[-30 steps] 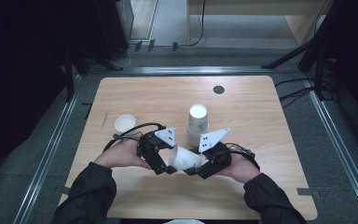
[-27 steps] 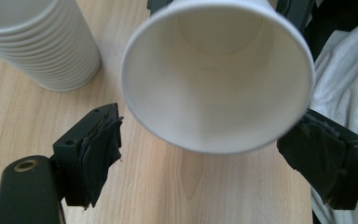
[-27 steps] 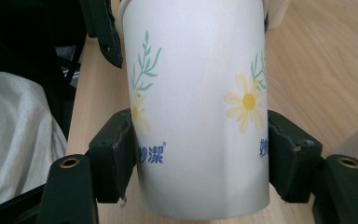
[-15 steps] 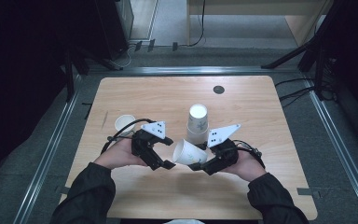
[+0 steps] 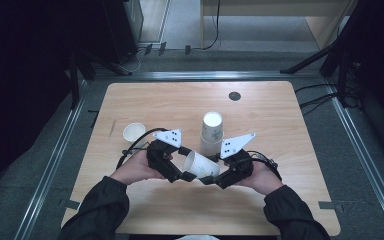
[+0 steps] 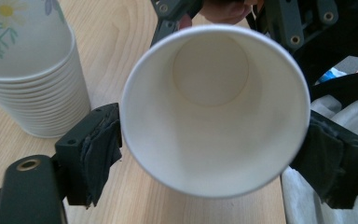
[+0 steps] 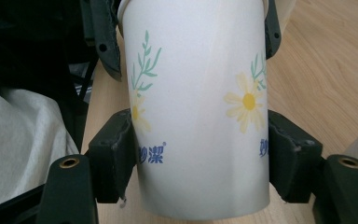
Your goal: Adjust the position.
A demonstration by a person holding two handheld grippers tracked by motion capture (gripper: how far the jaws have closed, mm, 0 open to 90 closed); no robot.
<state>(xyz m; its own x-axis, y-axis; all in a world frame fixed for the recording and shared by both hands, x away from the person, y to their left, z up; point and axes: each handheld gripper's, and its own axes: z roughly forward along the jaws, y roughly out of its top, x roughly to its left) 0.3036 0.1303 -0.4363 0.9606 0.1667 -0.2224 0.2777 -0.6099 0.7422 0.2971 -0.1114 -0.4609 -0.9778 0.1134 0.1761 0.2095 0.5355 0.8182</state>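
Since the earlier frames the two hands are sitting slightly farther apart and the cup between them is showing more of its length, the left claw's jaws having just been closing a little around its rim. The wooden surface (image 5: 280, 125) is lying mostly bare, with broad open room toward its far edge and right edge and a narrower strip at the near edge, where the sleeves are crossing it. The stack of paper cups (image 5: 212, 131) is standing upside down near the middle, just behind the hands, so any lift or swing backward is risking a knock against it. The single flowered cup (image 5: 200, 165) is being held on its side, clear above the surface, its mouth facing the left claw (image 5: 180, 175) and its base end sitting in the right claw (image 5: 211, 179). The right claw is pinching the cup's lower wall firmly, both pads pressing on the paper. The left claw is standing spread, its pads flanking the rim with a sliver of daylight on at least one side, not yet gripping. A small white cup (image 5: 134, 132) is waiting upright left of the hands, well apart from the stack. I am judging the handover about half done: one cup separated, the transfer and placing remaining.
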